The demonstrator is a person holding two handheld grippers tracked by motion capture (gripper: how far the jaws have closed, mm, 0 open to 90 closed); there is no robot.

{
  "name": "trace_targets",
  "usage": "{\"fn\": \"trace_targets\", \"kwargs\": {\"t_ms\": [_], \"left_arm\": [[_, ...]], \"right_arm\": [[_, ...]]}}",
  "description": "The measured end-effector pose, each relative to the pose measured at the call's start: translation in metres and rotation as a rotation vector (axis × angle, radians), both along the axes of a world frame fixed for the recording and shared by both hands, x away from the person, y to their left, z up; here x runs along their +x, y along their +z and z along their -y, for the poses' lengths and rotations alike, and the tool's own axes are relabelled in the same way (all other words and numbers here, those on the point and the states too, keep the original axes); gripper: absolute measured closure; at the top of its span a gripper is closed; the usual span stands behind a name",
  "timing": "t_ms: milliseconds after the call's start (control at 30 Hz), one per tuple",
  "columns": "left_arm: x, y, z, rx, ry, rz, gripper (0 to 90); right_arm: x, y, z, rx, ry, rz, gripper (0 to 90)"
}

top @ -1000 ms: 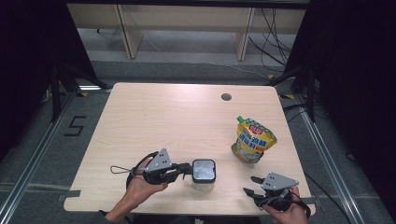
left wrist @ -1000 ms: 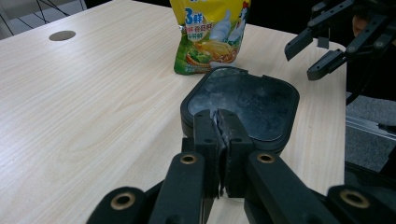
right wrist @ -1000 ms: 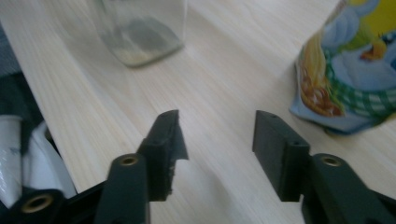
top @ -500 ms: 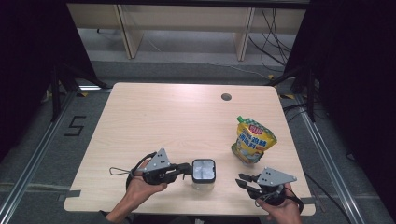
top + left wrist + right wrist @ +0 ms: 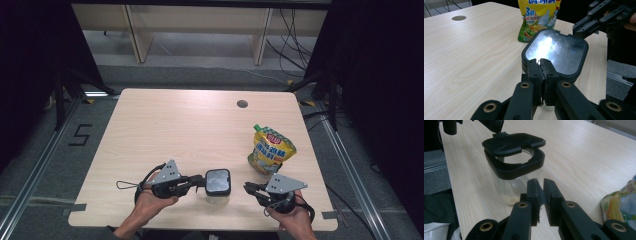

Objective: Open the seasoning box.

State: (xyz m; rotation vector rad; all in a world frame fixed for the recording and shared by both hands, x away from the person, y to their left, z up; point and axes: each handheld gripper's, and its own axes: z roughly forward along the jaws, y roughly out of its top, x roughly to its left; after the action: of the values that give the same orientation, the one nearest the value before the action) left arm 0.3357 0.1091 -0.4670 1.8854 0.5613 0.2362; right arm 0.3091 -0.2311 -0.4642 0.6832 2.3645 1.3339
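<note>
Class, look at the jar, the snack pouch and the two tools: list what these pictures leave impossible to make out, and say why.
- Jar contents: right gripper view shows a pale residue at the bottom, too small to identify.
- Left tool: whether it pinches the lid edge is hidden by its own tips.
- Snack pouch: top cut off by the frame edge in the left gripper view; print too small in the high view.
- Right tool: shut, nothing visibly held.

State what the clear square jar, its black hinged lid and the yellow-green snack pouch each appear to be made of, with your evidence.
Clear square jar: probably glass or hard clear plastic; the wood grain shows through its wall.
Black hinged lid: likely moulded matt plastic, with a glossy, glaring centre panel in the left gripper view.
Yellow-green snack pouch: seemingly printed plastic film; shiny and crinkled.
</note>
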Motion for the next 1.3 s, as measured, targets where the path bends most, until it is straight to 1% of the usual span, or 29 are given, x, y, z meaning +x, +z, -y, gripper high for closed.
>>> {"fn": "trace_targets", "kwargs": {"t_ms": [33,133,167,200,267,300,333,367,400,467,500,533,567,633,667,700,767,800,833,900,967,1000,1033,1100,1133,1200,1233,1267,1300], "left_arm": [[0.000,0.000,0.000,0.003,-0.002,0.003,86.5],[0.000,0.000,-0.001,0.007,-0.002,0.003,86.5],[0.000,0.000,-0.001,0.009,-0.001,0.003,86.5],[0.000,0.000,-0.001,0.002,0.003,-0.009,86.5],[0.001,0.000,-0.002,0.001,-0.003,-0.007,86.5],[0.001,0.000,-0.002,0.004,-0.003,-0.005,86.4],[0.001,-0.001,-0.002,0.006,-0.002,-0.003,86.4],[0.001,-0.001,-0.002,0.007,-0.002,-0.002,86.4],[0.001,-0.001,-0.002,0.007,-0.001,-0.002,86.4],[0.001,-0.001,-0.002,0.007,-0.002,-0.003,86.4],[0.001,-0.001,-0.002,0.007,-0.002,-0.004,86.4],[0.001,-0.001,-0.002,0.007,-0.003,-0.002,86.3],[0.001,-0.001,-0.002,0.008,-0.004,0.000,86.1],[0.001,-0.001,-0.002,0.006,-0.003,-0.003,85.9],[0.001,-0.001,-0.002,0.007,-0.003,-0.001,85.7],[0.001,-0.001,-0.002,0.008,-0.003,-0.001,85.6],[0.002,0.000,-0.002,0.010,-0.004,-0.005,84.7],[0.002,0.000,-0.003,0.006,-0.007,-0.021,82.3],[0.002,0.002,-0.005,0.003,-0.007,-0.016,80.7],[0.002,0.004,-0.009,-0.015,-0.019,-0.023,75.7],[0.001,0.003,-0.013,0.009,-0.066,-0.023,69.4],[-0.002,0.002,-0.014,0.023,-0.053,-0.026,65.9],[-0.001,-0.001,-0.017,0.046,-0.080,-0.012,63.7],[-0.003,-0.008,-0.018,0.064,-0.064,-0.024,60.1],[-0.002,-0.010,-0.018,0.076,-0.071,-0.026,58.1],[-0.003,-0.015,-0.019,0.093,-0.058,-0.043,56.6],[-0.003,-0.018,-0.019,0.099,-0.061,-0.054,56.0],[-0.002,-0.018,-0.020,0.117,-0.065,-0.042,55.0],[-0.001,-0.020,-0.021,0.110,-0.070,-0.040,54.4]], "right_arm": [[0.001,0.000,-0.001,-0.003,0.012,0.007,83.9],[0.002,0.001,-0.006,0.024,0.011,-0.012,84.6],[0.004,0.002,-0.006,0.016,0.026,0.008,84.6],[0.005,0.002,-0.007,0.029,0.035,0.002,84.6],[0.006,0.002,-0.011,0.052,0.035,-0.004,84.9],[0.007,0.002,-0.013,0.051,0.049,0.005,85.0],[0.006,0.003,-0.014,0.050,0.037,-0.003,85.3],[0.008,0.004,-0.015,0.045,0.055,0.021,85.4],[0.007,0.004,-0.016,0.052,0.051,0.005,85.5],[0.007,0.006,-0.019,0.058,0.054,0.004,85.5],[0.008,0.007,-0.022,0.066,0.070,0.010,85.4],[0.006,0.008,-0.024,0.064,0.052,-0.002,85.5],[0.009,0.009,-0.026,0.061,0.076,0.019,85.4],[0.010,0.011,-0.029,0.060,0.079,0.023,85.5],[0.010,0.011,-0.031,0.062,0.093,0.016,85.5],[0.010,0.013,-0.033,0.057,0.087,0.024,85.6],[0.011,0.013,-0.037,0.054,0.108,0.032,85.7],[0.011,0.014,-0.039,0.046,0.109,0.026,85.8],[0.011,0.014,-0.040,0.039,0.105,0.031,86.0],[0.012,0.014,-0.042,0.044,0.113,0.035,86.0],[0.013,0.015,-0.042,0.044,0.114,0.031,85.9],[0.012,0.016,-0.042,0.043,0.101,0.036,86.0],[0.013,0.017,-0.043,0.044,0.115,0.040,86.0],[0.013,0.019,-0.046,0.039,0.114,0.041,86.0],[0.013,0.020,-0.048,0.042,0.120,0.041,85.9],[0.013,0.021,-0.051,0.046,0.116,0.042,85.7],[0.014,0.021,-0.053,0.042,0.132,0.055,85.7],[0.015,0.022,-0.055,0.037,0.128,0.062,85.7],[0.015,0.022,-0.056,0.039,0.130,0.058,85.7]]}}
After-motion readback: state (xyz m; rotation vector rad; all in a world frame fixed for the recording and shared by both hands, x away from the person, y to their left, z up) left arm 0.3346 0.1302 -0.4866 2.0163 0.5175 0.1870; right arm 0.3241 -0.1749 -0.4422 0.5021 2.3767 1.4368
